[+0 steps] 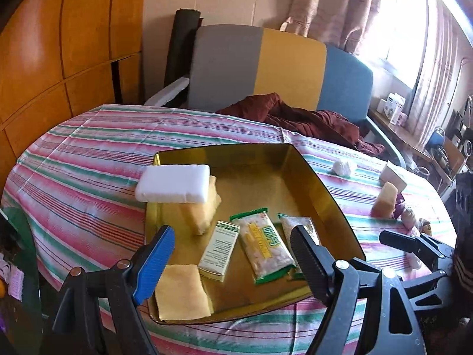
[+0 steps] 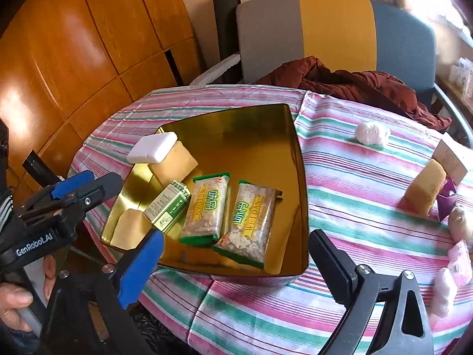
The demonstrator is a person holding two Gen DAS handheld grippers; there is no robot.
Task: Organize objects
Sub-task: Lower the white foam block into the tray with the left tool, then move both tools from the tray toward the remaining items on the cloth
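Round table under pink, green and white striped cloth. Gold tin tray near centre. At 2 o'clock of tray, white crumpled wad. Towards 3 o'clock, near edge: yellow sponge block, card box, purple wrapper, pale pink wrapped pieces.
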